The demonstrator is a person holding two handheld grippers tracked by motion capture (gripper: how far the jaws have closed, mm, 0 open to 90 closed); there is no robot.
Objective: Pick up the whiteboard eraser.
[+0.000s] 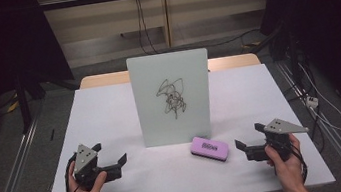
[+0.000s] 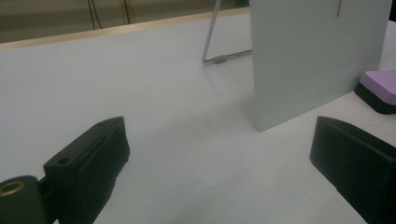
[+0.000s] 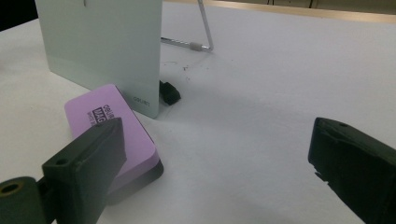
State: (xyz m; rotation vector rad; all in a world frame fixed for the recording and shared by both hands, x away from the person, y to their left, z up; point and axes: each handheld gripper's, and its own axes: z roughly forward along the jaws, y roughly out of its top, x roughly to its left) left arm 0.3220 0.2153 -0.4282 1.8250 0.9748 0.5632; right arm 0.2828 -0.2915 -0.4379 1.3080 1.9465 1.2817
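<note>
A small whiteboard (image 1: 172,97) stands upright on a wire stand in the middle of the white table (image 1: 111,119), with a black scribble (image 1: 172,97) on its face. A purple eraser (image 1: 209,148) lies flat just in front of its lower right corner. My left gripper (image 1: 113,156) rests near the front left, open and empty, jaws pointing right toward the board (image 2: 317,56). My right gripper (image 1: 249,138) rests at the front right, open and empty, with the eraser (image 3: 112,135) just beyond its left jaw and the board (image 3: 102,51) behind it.
The board's wire stand (image 3: 203,32) reaches back behind it. A small black piece (image 3: 169,92) lies at the board's rear corner. Wooden table edge (image 1: 100,79) at the back; cables hang on the far wall and lie on the floor at right (image 1: 319,105).
</note>
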